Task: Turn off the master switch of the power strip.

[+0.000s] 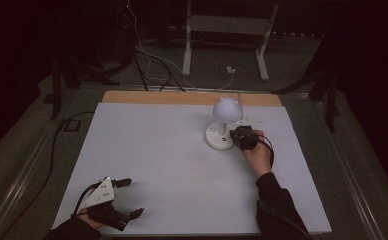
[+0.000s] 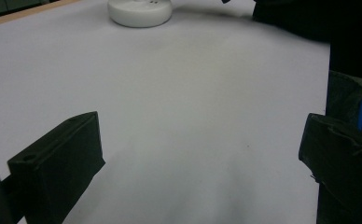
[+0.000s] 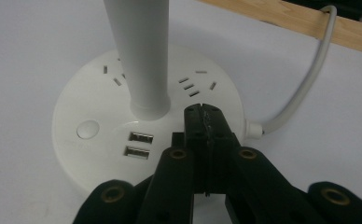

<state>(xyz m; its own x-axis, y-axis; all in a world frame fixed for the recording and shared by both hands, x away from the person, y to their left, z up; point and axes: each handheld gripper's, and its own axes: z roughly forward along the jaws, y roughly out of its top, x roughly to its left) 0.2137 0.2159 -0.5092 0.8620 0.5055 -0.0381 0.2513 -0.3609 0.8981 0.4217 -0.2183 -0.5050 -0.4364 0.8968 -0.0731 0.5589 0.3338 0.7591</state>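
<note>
A white sheet is covering the bench point(image 1: 172, 150), a wooden strip showing along its far edge, in a dark room with cables on the floor. The right claw point(image 3: 202, 112), clenched and empty, is hovering over the round white lamp base with sockets point(image 3: 90, 135). The left claw point(image 1: 127, 197) is resting released near the bench's front left corner.

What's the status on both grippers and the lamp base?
Left gripper open, idle near table edge. Right gripper shut, tips on lamp base. Nothing in the way.

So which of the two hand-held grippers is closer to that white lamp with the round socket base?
The right gripper: its shut jaws sit over the white lamp's round socket base. The left gripper rests open near the table's front-left corner, far from the lamp.
</note>
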